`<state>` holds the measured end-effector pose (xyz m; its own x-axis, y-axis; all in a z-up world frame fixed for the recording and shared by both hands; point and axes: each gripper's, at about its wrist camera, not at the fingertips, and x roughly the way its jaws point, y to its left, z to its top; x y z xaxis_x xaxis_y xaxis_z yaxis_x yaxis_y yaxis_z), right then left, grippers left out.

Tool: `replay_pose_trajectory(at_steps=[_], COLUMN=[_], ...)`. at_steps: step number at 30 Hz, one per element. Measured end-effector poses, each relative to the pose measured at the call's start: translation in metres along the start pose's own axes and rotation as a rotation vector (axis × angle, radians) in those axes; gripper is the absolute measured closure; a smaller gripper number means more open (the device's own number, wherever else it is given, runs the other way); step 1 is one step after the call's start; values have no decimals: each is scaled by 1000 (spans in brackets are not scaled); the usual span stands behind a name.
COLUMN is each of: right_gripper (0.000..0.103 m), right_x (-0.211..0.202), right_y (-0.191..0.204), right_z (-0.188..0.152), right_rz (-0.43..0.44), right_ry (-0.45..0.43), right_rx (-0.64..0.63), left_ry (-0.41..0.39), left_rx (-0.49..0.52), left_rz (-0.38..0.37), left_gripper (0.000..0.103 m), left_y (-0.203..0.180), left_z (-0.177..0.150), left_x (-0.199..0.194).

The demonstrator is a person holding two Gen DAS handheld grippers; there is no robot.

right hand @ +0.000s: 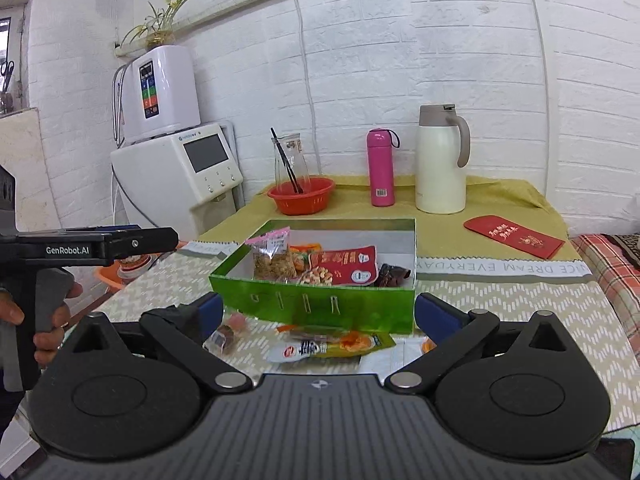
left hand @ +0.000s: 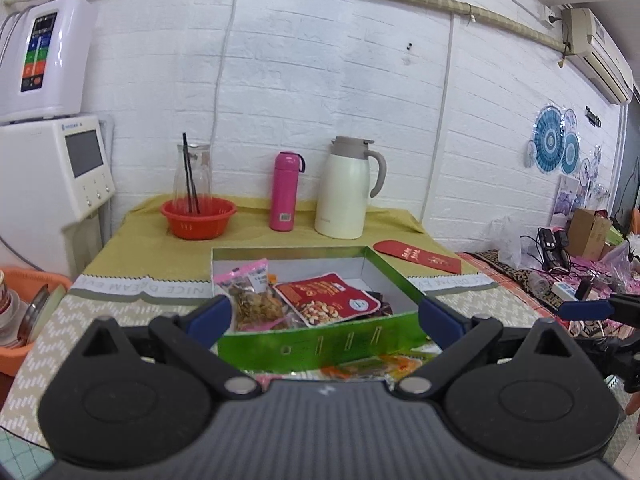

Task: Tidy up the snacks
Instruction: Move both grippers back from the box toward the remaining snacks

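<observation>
Your green box (right hand: 320, 304) sits mid-bench, open-topped, with its near wall facing you. Inside it, a clear bag (right hand: 274, 262) with a pink top leans at the left, a red nut packet (right hand: 346, 266) lies in the middle, and a dark wrapper (right hand: 394, 272) rests at the right end. Loose snacks lie on the bench just in front of the box: a yellow-green packet (right hand: 332, 346) and a small wrapped piece (right hand: 226, 334) to its left.

Your right gripper (right hand: 320, 316) hangs over those loose snacks with its jaws spread wide and nothing between them. Your left gripper (left hand: 324, 314) faces the box's near wall, jaws likewise wide apart and empty; the right view shows it from the side at the bench's left edge, held in your hand (right hand: 52, 320).

Along the far edge of the bench stand an orange bowl (right hand: 302, 196) with a glass carafe (right hand: 290, 160) behind it, a pink flask (right hand: 381, 168) and a cream jug (right hand: 440, 164). A red envelope (right hand: 514, 237) lies flat near the far right corner.
</observation>
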<state>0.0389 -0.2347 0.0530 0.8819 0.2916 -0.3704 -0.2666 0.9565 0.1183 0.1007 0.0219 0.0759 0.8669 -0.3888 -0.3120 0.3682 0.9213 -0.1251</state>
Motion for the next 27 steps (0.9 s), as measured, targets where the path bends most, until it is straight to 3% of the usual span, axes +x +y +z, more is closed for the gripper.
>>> replay_pose_trajectory(at_steps=[4, 7, 10, 13, 21, 27], right_gripper=[0, 0, 0, 0, 0, 3], right_x=[1, 11, 21, 32, 58, 73], right_y=[15, 31, 47, 60, 81, 80], right_z=[-31, -54, -74, -87, -99, -94], right_rz=[-6, -12, -1, -22, -5, 9], right_ry=[83, 153, 145, 147, 170, 177], right_rx=[18, 33, 52, 77, 75, 121], left_ry=[56, 134, 180, 192, 223, 236], left_rx=[-6, -86, -156, -159, -115, -149], left_rz=[-19, -11, -32, -62, -141, -165], left_gripper=[4, 4, 4, 4, 4, 4], left_y=[-2, 7, 14, 16, 10, 14], left_z=[-34, -58, -79, -92, -94, -92], left_x=[-7, -6, -7, -9, 1, 11])
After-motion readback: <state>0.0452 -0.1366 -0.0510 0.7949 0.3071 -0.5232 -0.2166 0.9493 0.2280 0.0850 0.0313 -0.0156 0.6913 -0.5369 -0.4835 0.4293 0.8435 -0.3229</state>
